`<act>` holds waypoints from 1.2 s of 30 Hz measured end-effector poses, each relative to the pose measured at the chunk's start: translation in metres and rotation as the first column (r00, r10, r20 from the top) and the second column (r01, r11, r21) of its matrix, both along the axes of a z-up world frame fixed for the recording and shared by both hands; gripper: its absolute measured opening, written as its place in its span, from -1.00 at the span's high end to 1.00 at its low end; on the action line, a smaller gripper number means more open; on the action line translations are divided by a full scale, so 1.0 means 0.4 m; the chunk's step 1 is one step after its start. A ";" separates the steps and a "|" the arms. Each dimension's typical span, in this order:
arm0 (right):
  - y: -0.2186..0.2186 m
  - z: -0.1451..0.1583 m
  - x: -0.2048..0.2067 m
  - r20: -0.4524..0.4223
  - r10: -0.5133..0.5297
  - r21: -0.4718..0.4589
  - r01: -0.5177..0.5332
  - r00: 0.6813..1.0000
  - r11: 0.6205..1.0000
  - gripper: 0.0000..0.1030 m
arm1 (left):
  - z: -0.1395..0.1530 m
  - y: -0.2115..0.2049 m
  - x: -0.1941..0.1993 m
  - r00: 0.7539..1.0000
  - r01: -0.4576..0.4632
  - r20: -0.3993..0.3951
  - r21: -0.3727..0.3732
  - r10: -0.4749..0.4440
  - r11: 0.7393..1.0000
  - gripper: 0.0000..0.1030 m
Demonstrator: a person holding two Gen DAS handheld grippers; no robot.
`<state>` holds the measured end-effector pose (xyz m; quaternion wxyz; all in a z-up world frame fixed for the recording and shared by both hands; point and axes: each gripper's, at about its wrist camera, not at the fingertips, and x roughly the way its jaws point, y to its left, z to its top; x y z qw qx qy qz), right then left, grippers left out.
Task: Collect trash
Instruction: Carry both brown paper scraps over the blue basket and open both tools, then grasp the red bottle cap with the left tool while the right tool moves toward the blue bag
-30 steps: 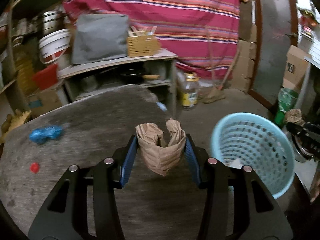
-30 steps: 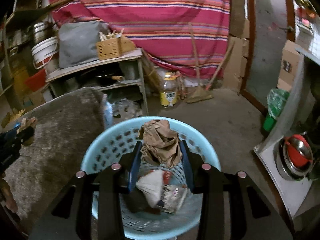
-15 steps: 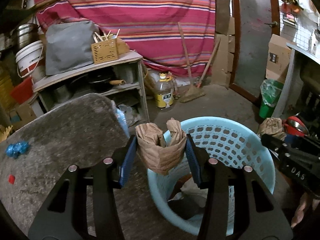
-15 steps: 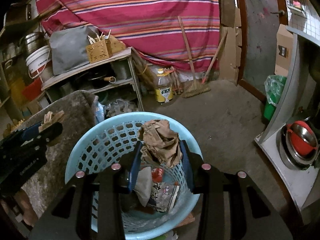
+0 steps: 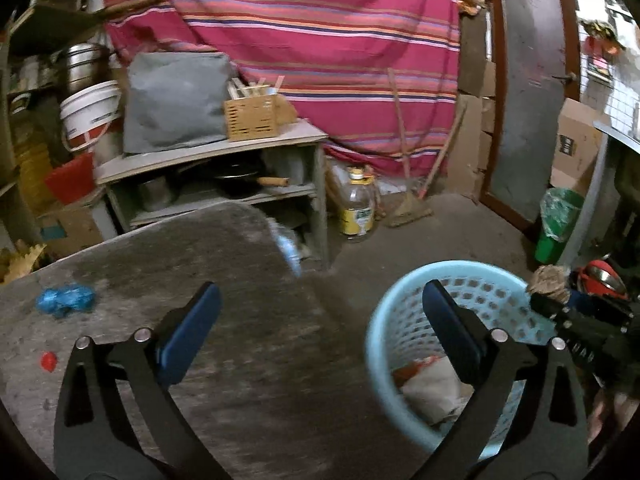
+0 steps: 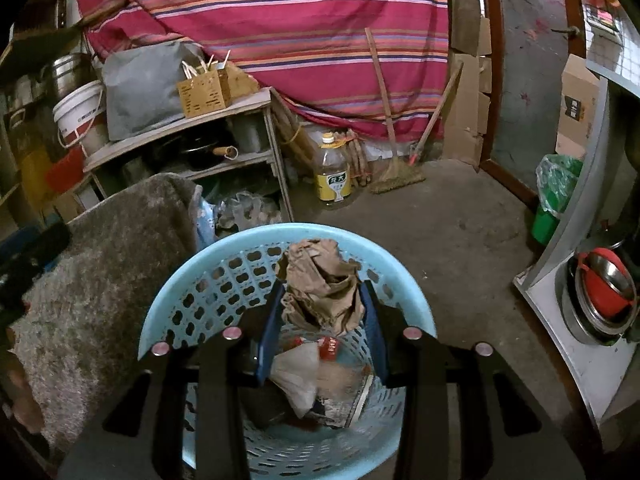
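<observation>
The brown paper ball that my left gripper (image 5: 316, 336) held a moment ago is gone from it. Its jaws are opening wide with nothing between them, so I think that ball fell into the blue basket (image 5: 380, 344). My right gripper (image 6: 324, 320) squeezes another crumpled brown paper (image 6: 320, 284) right over the basket (image 6: 168, 304); that one goes in next. A blue scrap (image 5: 66, 300) and a small red bit (image 5: 48, 360) wait on the grey table (image 5: 240, 360). Nothing blocks them.

A red striped cloth (image 5: 320, 40) drapes the back wall above a grey wooden shelf unit (image 5: 216, 184); a straw broom (image 6: 396, 172) leans there on the bare concrete floor (image 6: 460, 232), dimly lit.
</observation>
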<state>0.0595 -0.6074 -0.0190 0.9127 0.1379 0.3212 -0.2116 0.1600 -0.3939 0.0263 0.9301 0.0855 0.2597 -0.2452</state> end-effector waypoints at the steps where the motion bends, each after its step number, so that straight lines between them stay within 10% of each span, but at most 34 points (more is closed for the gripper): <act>1: 0.011 0.002 0.007 -0.002 0.005 -0.003 -0.005 1.000 1.000 0.25 | -0.002 0.038 0.007 1.000 -0.012 -0.003 0.002 0.012 1.000 -0.90; 8: 0.079 0.008 0.055 -0.010 0.037 -0.020 -0.038 0.999 0.999 0.20 | -0.015 0.248 0.055 0.996 -0.089 -0.018 0.020 0.089 0.996 -0.90; 11: 0.097 0.012 0.068 -0.004 0.004 -0.029 -0.004 1.000 1.000 -0.47 | -0.017 0.338 0.080 0.991 -0.131 -0.019 0.028 0.131 0.991 -0.90; 20: 0.145 0.038 0.103 0.028 -0.066 -0.019 0.066 0.997 0.998 -0.81 | -0.037 0.571 0.147 0.965 -0.259 -0.019 0.029 0.260 0.965 -0.90; 36: 0.409 0.002 0.280 -0.070 0.076 -0.106 -0.083 0.995 0.991 -0.84 | -0.226 0.818 0.317 0.904 -0.365 -0.187 0.133 0.386 0.921 -0.88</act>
